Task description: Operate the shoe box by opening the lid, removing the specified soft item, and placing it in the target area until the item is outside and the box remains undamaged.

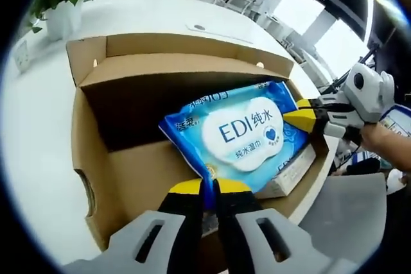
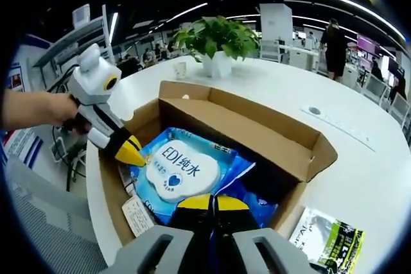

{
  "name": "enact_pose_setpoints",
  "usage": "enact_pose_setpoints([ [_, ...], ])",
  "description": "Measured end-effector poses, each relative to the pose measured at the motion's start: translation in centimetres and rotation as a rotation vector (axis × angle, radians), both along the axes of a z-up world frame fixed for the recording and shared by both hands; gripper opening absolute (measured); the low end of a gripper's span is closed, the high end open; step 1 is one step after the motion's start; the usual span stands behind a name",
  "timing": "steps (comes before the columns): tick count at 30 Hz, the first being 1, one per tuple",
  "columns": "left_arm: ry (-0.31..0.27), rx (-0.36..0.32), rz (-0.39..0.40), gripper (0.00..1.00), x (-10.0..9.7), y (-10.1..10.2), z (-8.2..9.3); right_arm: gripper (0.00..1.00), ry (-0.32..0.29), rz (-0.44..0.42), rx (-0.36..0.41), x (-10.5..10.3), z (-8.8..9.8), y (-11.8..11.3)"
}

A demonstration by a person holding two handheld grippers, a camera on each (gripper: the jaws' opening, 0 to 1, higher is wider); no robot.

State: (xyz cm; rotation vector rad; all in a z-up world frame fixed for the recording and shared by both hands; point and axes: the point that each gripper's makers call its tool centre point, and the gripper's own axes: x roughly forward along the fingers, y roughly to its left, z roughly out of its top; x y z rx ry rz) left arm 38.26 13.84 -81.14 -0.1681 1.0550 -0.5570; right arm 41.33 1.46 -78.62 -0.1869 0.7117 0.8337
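1. Yellow-tipped jaws of the left tool (image 1: 210, 187) rise from the bottom of the left gripper view, pressed together on the near edge of one blue pack of wet wipes (image 1: 241, 134).
2. That pack lies tilted inside one open cardboard shoe box (image 1: 90, 152), its flaps folded outward.
3. At the pack's far right edge the right tool (image 1: 302, 115) arrives, held by a person's hand (image 1: 385, 136); its yellow tip touches the pack.
4. From the right gripper view, the right tool's (image 2: 212, 202) jaws are closed on the wipes pack's (image 2: 180, 168) dark blue near edge.
5. Opposite, the left tool (image 2: 131, 149) meets the pack's left side, above a small white packet (image 2: 137, 215) in the box (image 2: 270, 129).
6. One white bench (image 2: 359, 178) carries the box, one potted plant (image 2: 215, 43) and one green-and-white sachet (image 2: 327, 239).
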Motion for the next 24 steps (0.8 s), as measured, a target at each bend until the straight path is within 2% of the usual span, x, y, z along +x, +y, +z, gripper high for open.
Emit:
enact_pose_setpoints([
  [24, -0.077, 0.008, -0.031, 0.02, -0.5, -1.1, 3.1, 0.00, -0.014, 0.001, 0.027, -0.6, 2.0, -1.2],
])
